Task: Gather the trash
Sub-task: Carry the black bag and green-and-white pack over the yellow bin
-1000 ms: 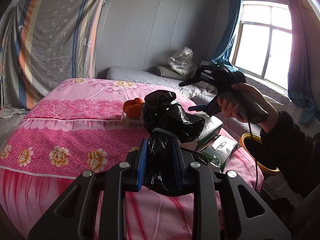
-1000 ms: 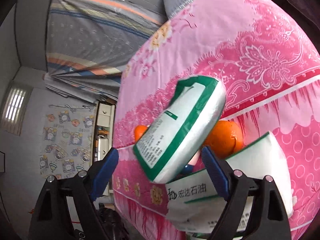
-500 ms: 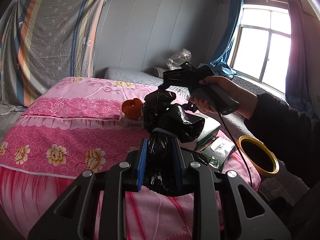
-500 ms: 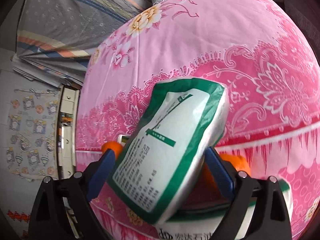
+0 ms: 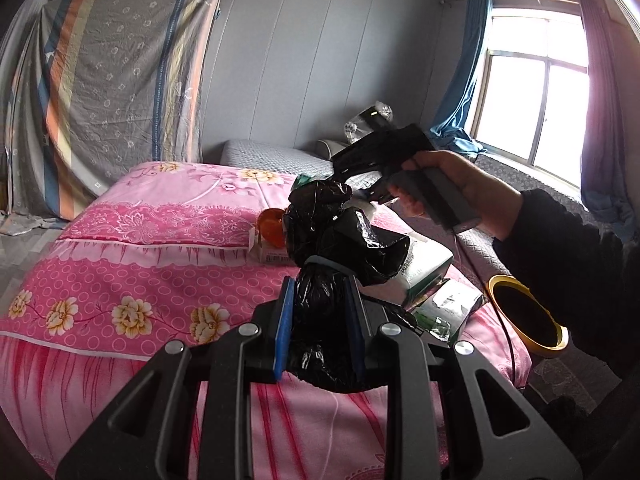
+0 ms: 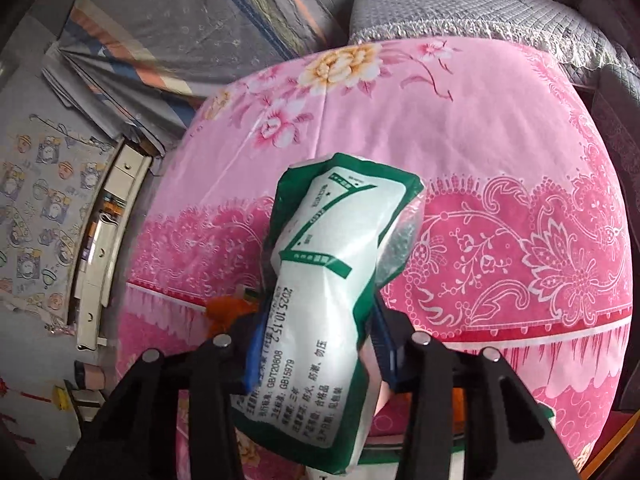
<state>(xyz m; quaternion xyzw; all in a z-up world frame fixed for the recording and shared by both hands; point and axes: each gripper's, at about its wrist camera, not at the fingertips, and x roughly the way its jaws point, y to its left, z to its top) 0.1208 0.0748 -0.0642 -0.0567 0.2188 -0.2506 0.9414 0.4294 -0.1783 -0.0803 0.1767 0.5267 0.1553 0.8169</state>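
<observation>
My left gripper (image 5: 320, 296) is shut on the neck of a black plastic trash bag (image 5: 340, 232), held upright above the pink bed (image 5: 140, 280). My right gripper (image 6: 320, 320) is shut on a white and green packet (image 6: 328, 272) and holds it over the bed. In the left wrist view the right gripper's body (image 5: 384, 152) sits in a hand just beyond the bag's mouth. Other white and green packets (image 5: 424, 268) lie on the bed behind the bag.
An orange fruit (image 5: 272, 222) rests on a small box (image 5: 272, 254) on the bed. A yellow-rimmed bin (image 5: 524, 312) stands at the bed's right side. A grey bed (image 5: 276, 156) and a window (image 5: 536, 92) lie behind. A striped sheet (image 5: 112, 92) hangs at left.
My right gripper has closed on the white and green packet and lifted it off the pile, swinging leftward toward the bag's mouth. My left gripper has kept hold of the black bag.
</observation>
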